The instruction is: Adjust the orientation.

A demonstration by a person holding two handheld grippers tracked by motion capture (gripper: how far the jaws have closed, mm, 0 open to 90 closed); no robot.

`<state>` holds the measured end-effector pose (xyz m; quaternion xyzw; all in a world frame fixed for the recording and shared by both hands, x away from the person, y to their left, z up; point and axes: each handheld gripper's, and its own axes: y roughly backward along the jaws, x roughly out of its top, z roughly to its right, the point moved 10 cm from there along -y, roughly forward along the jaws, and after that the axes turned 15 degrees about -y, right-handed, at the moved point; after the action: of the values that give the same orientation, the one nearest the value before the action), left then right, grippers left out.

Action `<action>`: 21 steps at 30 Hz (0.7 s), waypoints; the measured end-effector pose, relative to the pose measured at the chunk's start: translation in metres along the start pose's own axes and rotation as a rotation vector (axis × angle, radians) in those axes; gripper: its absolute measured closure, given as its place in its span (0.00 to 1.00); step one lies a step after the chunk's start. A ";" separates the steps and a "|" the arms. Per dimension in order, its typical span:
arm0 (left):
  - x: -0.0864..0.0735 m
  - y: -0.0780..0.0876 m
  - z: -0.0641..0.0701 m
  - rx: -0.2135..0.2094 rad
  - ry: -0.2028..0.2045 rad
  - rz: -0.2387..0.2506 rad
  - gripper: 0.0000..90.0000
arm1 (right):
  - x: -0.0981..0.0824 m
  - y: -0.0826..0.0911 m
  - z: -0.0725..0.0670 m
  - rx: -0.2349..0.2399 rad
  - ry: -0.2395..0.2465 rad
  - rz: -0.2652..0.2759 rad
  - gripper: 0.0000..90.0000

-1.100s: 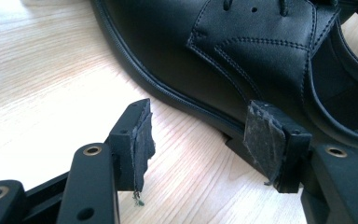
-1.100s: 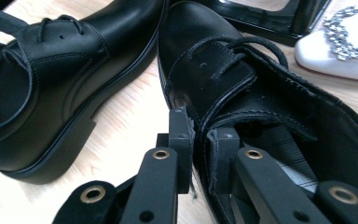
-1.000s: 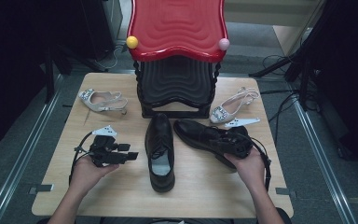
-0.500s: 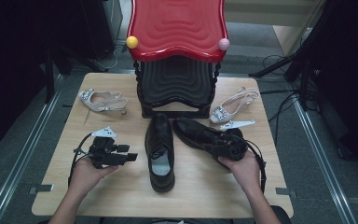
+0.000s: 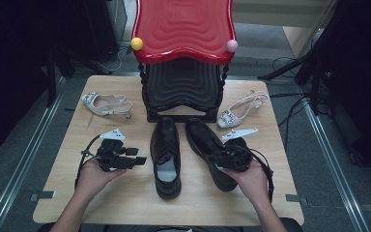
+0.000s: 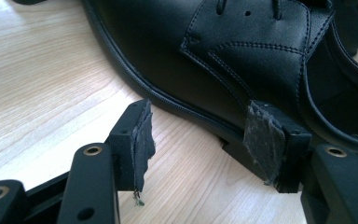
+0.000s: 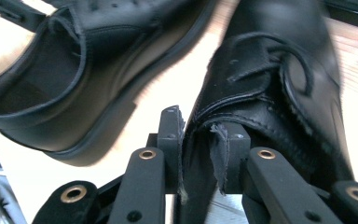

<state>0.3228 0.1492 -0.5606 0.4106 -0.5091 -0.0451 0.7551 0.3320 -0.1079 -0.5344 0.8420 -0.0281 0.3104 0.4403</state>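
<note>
- The right hand-held gripper [image 5: 222,157] pinches the right shoe's [image 5: 207,150] side; its jaws just closed more.
- The left hand-held gripper [image 5: 137,160] is open beside the left shoe [image 5: 165,157].
- A rack [image 5: 183,92] and sandals [image 5: 104,104] sit behind on the desk [image 5: 125,203].

left tongs [image 5: 137,161]: jaws apart, nothing between, lying level in left hand [image 5: 94,174], aimed right | right tongs [image 5: 213,156]: jaws just closing, pads pinching a shoe's rim, right hand [image 5: 251,176] low, aimed left
</note>
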 end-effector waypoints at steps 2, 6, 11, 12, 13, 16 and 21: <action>0.001 -0.002 0.000 -0.004 -0.009 -0.004 0.47 | 0.000 -0.003 -0.005 0.006 0.001 -0.006 0.85; 0.003 -0.004 0.000 -0.008 -0.010 -0.007 0.48 | 0.001 -0.007 -0.012 0.012 -0.002 0.002 0.87; 0.004 -0.006 0.000 -0.015 -0.007 -0.006 0.49 | 0.005 -0.014 -0.020 0.024 -0.018 0.016 0.87; 0.004 -0.006 0.000 -0.015 -0.009 -0.007 0.49 | 0.006 -0.017 -0.021 0.024 -0.019 0.020 0.87; 0.004 -0.006 0.000 -0.014 -0.009 -0.007 0.50 | 0.007 -0.018 -0.023 0.027 -0.023 0.019 0.87; 0.004 -0.005 -0.001 -0.011 -0.009 -0.004 0.50 | 0.010 -0.025 -0.028 0.040 -0.035 0.029 0.87; 0.004 -0.007 0.000 -0.009 -0.011 -0.004 0.53 | 0.012 -0.036 -0.041 0.076 -0.025 0.029 0.85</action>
<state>0.3276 0.1422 -0.5623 0.4079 -0.5121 -0.0510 0.7542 0.3327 -0.0516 -0.5364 0.8614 -0.0342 0.3069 0.4033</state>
